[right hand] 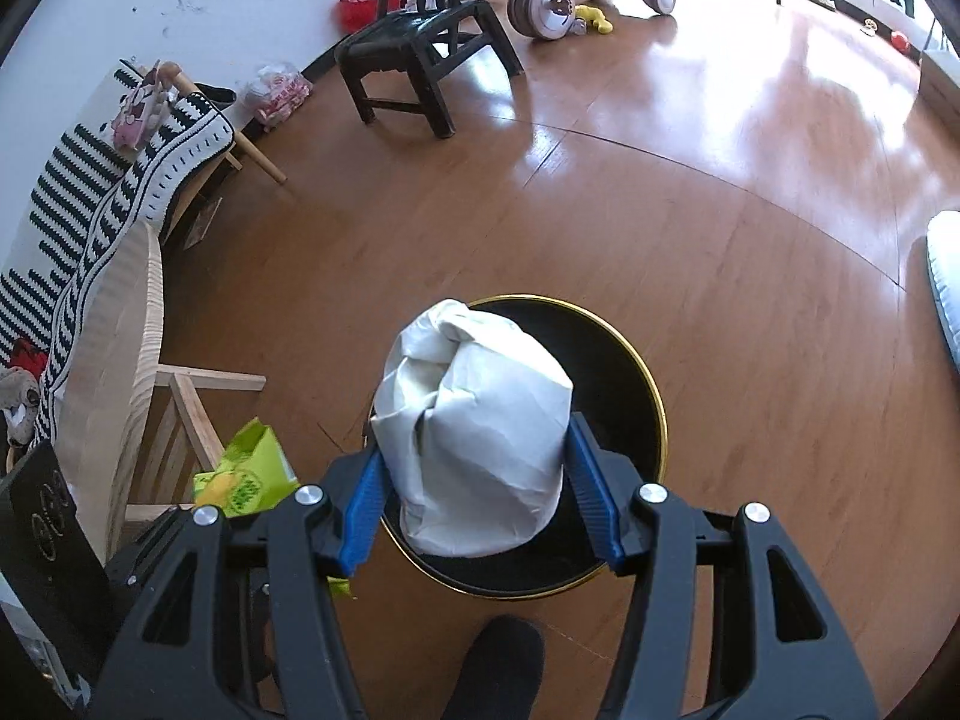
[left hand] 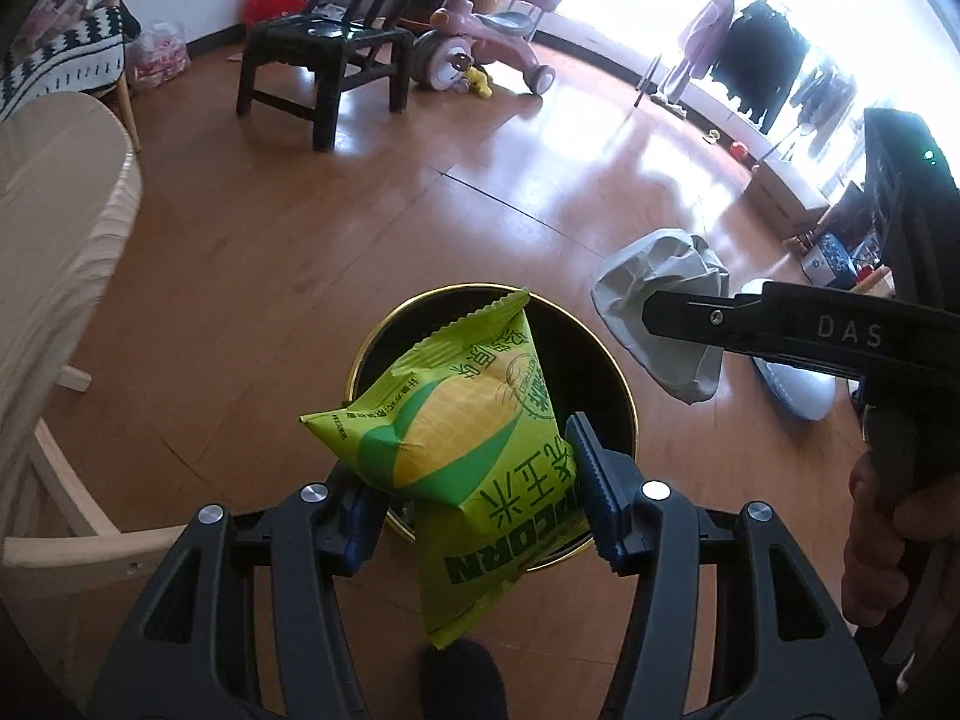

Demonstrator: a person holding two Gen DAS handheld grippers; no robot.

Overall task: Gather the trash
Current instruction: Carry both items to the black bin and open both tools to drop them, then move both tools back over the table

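Observation:
My left gripper (left hand: 474, 480) is shut on a green popcorn bag (left hand: 456, 438), blue pads pressing its two sides. The bag hangs tilted over a black bin with a gold rim (left hand: 576, 348) on the wooden floor. To the right in the left wrist view, a finger (left hand: 690, 312) of my right gripper sticks out beside a crumpled white paper bag (left hand: 654, 276). In the right wrist view, my right gripper (right hand: 474, 456) is shut on that paper bag (right hand: 474, 408), directly above the same bin (right hand: 624, 396). The green bag (right hand: 246, 474) shows at lower left.
A pale wooden seat (left hand: 60, 210) with a striped blanket (right hand: 90, 192) stands to the left. A black chair (left hand: 324, 54) and a pink tricycle (left hand: 480, 42) are farther back. A white object (left hand: 798, 390) lies right of the bin. A person's dark-socked foot (right hand: 498, 666) is near the bin.

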